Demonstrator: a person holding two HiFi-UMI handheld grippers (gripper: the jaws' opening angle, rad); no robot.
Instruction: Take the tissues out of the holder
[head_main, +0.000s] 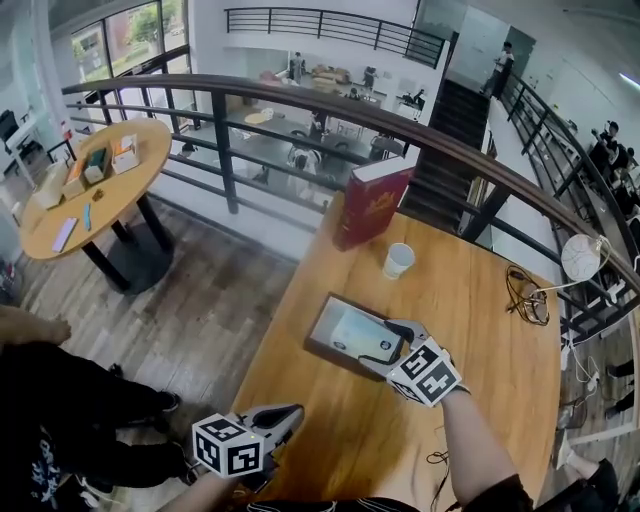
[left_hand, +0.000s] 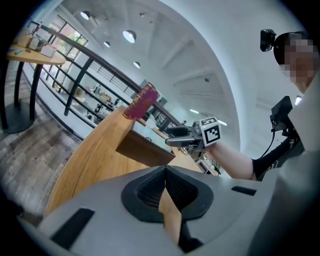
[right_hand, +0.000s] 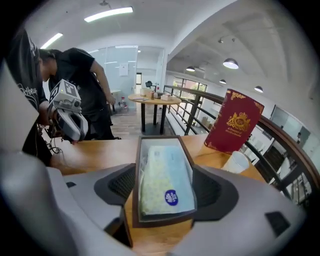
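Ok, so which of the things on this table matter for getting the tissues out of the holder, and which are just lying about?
For the job:
tissue pack, lying in the holder
right gripper, open, one jaw on either side of the holder

Just lying about:
red book, standing upright
paper cup
cable
left gripper, shut, holding nothing

Grey moulded left tongs (head_main: 288, 412) and right tongs (head_main: 384, 346), black ribbed pads (right_hand: 114, 184), black-and-white marker cubes (head_main: 228, 445), black short sleeve (head_main: 500, 495)
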